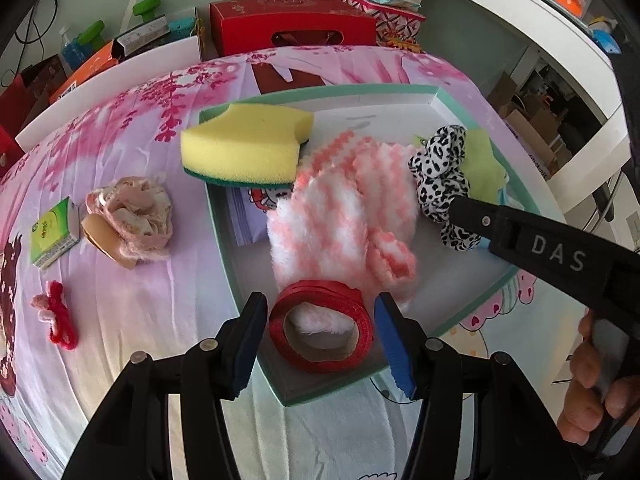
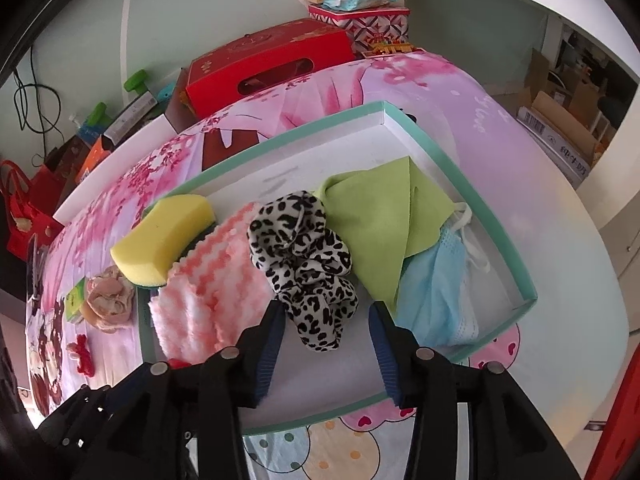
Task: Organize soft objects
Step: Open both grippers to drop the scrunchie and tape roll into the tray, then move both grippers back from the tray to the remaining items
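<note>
Right gripper (image 2: 326, 344) spread, scrunchie (image 2: 306, 268) loose between pads, lying in the box (image 2: 532, 292) at frame centre. Left gripper (image 1: 320, 344) spread around ribbon roll (image 1: 320, 326) (not pinched). Risk: lifting away snags the scrunchie and drags it out.

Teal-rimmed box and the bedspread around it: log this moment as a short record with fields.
container: teal-rimmed box, open, on the floral bedspread
inside: leopard-print scrunchie, pink-and-white fuzzy cloth, green cloth, blue face mask, red ribbon roll
on rim: yellow sponge, overhanging the corner
outside: pink scrunchie, tissue pack, red-and-pink bow
left tool: straddling the ribbon roll, pads clear
right tool: open around the leopard-print scrunchie's end
</note>
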A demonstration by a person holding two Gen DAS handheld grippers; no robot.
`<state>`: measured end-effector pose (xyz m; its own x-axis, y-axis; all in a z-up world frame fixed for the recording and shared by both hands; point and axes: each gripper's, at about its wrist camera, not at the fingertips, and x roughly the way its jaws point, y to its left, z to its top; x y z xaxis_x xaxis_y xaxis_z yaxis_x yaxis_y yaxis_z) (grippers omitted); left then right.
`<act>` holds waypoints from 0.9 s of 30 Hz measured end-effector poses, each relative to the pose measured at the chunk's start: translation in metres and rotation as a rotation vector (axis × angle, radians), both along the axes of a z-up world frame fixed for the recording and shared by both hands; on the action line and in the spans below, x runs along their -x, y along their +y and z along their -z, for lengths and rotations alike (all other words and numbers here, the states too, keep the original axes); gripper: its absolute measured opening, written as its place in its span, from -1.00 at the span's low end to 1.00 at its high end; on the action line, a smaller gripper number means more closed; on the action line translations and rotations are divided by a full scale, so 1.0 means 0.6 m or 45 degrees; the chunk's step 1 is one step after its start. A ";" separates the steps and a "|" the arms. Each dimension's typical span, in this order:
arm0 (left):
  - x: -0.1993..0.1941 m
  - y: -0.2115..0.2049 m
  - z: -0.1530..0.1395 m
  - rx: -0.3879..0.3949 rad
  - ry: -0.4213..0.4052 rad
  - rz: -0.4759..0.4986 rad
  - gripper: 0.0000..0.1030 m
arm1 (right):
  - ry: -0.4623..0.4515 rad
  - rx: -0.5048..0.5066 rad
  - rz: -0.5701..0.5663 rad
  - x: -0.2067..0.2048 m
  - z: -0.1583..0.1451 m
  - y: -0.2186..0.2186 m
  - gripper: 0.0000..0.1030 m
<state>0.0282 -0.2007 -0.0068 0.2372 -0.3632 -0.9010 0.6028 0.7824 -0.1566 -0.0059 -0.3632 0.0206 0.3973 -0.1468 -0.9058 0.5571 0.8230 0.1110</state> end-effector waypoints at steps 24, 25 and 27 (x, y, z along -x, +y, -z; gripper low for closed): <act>-0.091 0.140 -0.006 -0.066 -0.059 -0.445 0.88 | 0.022 0.025 -0.041 -0.008 0.005 0.012 1.00; -0.095 0.148 -0.005 -0.080 -0.063 -0.466 0.88 | 0.024 0.027 -0.049 -0.009 0.006 0.015 1.00; -0.103 0.166 -0.004 -0.097 -0.072 -0.513 0.88 | 0.027 0.034 -0.068 -0.012 0.005 0.022 1.00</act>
